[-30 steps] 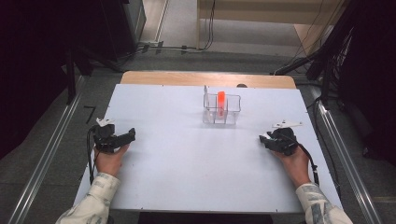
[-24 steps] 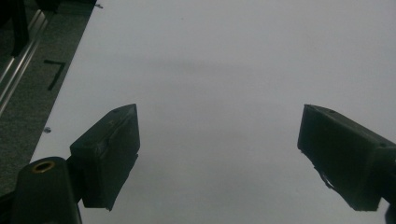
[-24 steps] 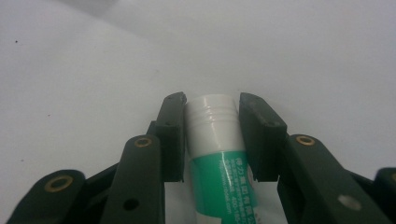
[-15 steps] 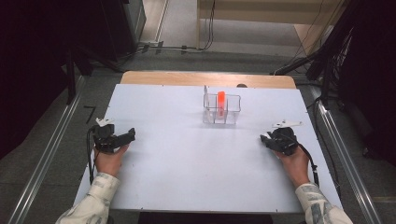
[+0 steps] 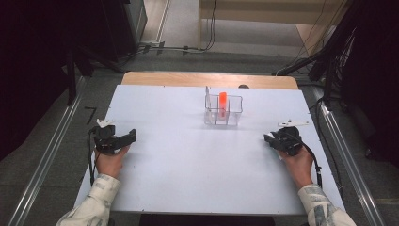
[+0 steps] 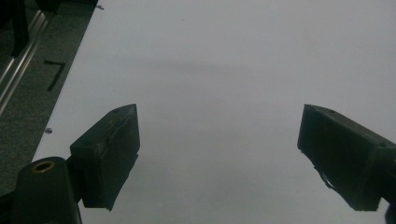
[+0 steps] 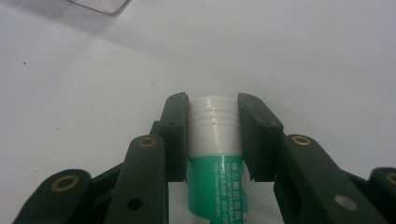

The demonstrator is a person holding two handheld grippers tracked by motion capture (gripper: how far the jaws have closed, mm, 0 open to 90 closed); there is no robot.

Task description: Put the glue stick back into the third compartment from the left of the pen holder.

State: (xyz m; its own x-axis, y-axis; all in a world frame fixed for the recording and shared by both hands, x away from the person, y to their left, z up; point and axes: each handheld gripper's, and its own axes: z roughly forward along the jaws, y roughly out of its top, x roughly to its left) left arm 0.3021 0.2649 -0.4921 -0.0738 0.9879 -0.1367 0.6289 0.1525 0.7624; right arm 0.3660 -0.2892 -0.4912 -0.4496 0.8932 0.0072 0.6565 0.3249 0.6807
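On white table (image 5: 188, 179), R gripper (image 7: 213, 105) clamps glue stick (image 7: 214, 140); L gripper (image 6: 219, 140) wide open, empty.

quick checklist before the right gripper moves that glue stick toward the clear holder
1. Right gripper closed on the glue stick: ok, jaws have just been closing, pads against its white cap.
2. Stick straight between the jaws: ok.
3. Free compartment in the clear holder: cannot tell; an orange tube stands in it.
4. White table bare between gripper and holder: ok.
5. Left gripper open, nothing between its jaws: ok.
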